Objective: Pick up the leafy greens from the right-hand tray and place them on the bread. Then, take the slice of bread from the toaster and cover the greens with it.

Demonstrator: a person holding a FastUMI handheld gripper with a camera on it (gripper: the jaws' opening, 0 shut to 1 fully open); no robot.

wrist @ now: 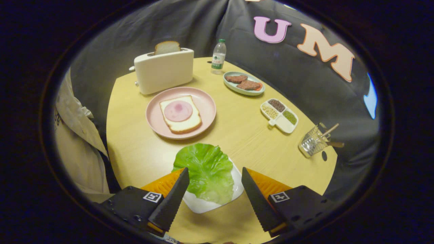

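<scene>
A green lettuce leaf lies on a white tray on the yellow table, between my two fingers and a little below them. My gripper is open, its fingers wide on either side of the leaf without touching it. Beyond the leaf sits a pink plate holding a bread slice topped with a round pink ham slice. Farther back stands a cream toaster with a second slice of bread sticking up from its slot.
A water bottle stands behind the plate. A dish of meat slices, a divided tray of grains and a wire basket with utensils line the table's right side. A person's light sleeve is at the left.
</scene>
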